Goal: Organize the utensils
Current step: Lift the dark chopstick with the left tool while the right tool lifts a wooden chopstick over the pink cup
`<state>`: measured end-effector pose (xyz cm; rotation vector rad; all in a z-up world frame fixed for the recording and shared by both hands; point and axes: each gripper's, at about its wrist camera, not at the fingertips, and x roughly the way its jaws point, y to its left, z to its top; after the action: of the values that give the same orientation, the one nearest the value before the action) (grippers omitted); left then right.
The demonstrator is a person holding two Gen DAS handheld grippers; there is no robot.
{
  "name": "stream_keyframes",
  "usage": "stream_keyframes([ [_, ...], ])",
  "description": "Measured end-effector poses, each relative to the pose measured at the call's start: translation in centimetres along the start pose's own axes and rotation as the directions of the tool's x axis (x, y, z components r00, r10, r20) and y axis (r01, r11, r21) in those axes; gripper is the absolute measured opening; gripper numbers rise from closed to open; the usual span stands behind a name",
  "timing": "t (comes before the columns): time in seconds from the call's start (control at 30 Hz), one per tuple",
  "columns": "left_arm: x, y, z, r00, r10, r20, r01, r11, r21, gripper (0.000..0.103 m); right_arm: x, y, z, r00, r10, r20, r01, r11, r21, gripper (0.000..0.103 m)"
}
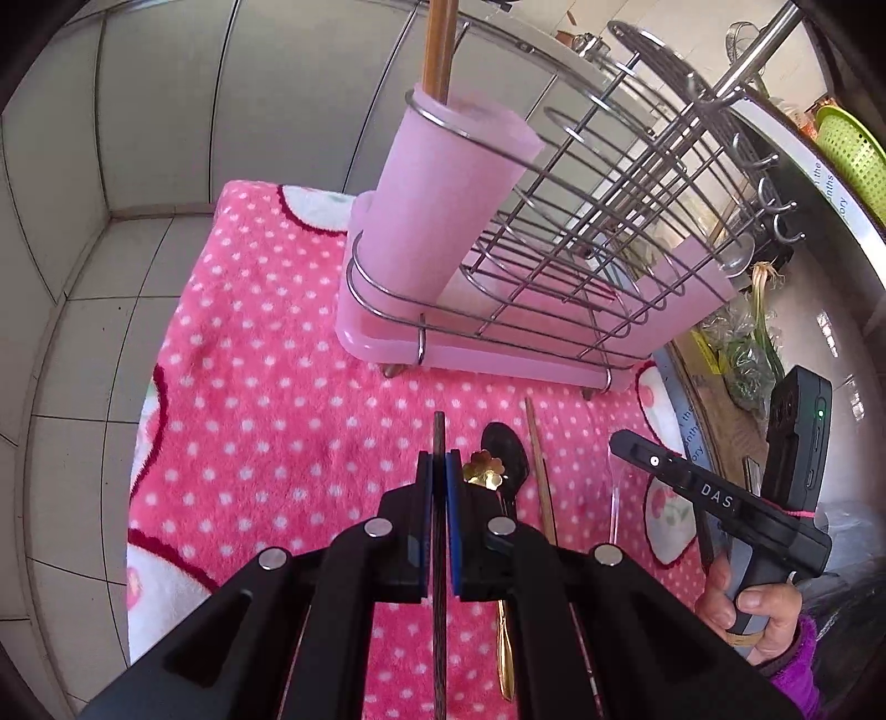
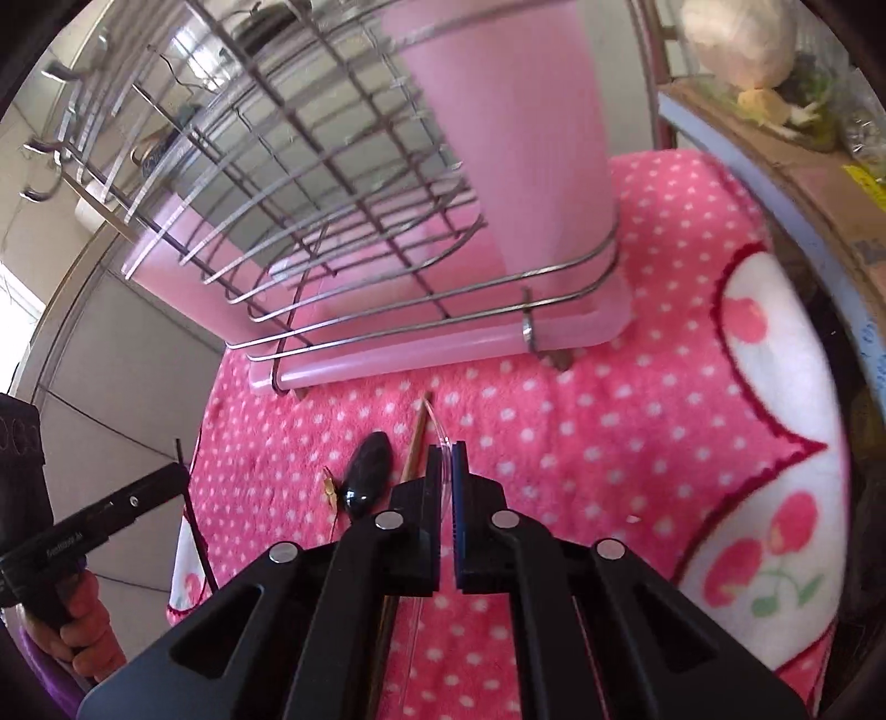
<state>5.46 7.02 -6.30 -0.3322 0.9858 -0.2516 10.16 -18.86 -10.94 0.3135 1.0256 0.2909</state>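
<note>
My left gripper (image 1: 439, 471) is shut on a dark wooden chopstick (image 1: 439, 554), held above the pink towel (image 1: 249, 387). My right gripper (image 2: 444, 459) is shut on a clear plastic utensil (image 2: 437, 443); it also shows in the left wrist view (image 1: 614, 498). On the towel lie a black spoon (image 1: 501, 448), a gold flower-handled spoon (image 1: 487, 468) and a light wooden chopstick (image 1: 540, 471). The pink utensil cup (image 1: 443, 199) in the wire rack (image 1: 609, 221) holds wooden chopsticks (image 1: 438, 50). The right gripper's body (image 1: 720, 498) is at the right.
The rack stands on a pink tray (image 1: 470, 354) at the towel's far side. White tiled wall (image 1: 111, 166) is to the left. A green basket (image 1: 853, 149) and greens (image 1: 758, 343) lie to the right beyond a metal rail.
</note>
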Motion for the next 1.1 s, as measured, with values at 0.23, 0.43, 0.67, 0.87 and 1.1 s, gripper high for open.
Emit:
stream_keyframes([
  [0.23, -2.4, -0.7, 0.2, 0.996, -0.026, 0.086, 0.027, 1.0, -0.009, 0.004, -4.7, -1.4, -0.3, 0.993, 0.023, 0.114, -0.024, 1.0, 0.001, 0.003],
  [0.43, -4.8, -1.3, 0.9, 0.986, -0.026, 0.166, 0.027, 1.0, -0.002, 0.004, -8.4, -1.4, -0.8, 0.975, 0.007, 0.224, 0.003, 0.999, -0.047, 0.003],
  [0.67, -8.2, -1.9, 2.8, 0.966, -0.03, 0.258, 0.031, 1.0, 0.002, 0.004, -13.0, -1.6, 0.3, 0.935, 0.036, 0.353, -0.019, 0.998, -0.052, 0.003],
  [0.87, -11.2, -3.1, 5.1, 0.935, -0.046, 0.351, 0.037, 0.999, 0.031, 0.004, -17.4, -1.3, 3.0, 0.877, 0.055, 0.477, -0.024, 0.997, -0.072, 0.003],
  [1.1, -14.6, -4.9, 8.5, 0.887, -0.056, 0.457, 0.037, 0.998, 0.05, 0.004, -21.3, -0.3, 6.8, 0.784, 0.059, 0.618, -0.002, 0.996, -0.093, 0.003],
])
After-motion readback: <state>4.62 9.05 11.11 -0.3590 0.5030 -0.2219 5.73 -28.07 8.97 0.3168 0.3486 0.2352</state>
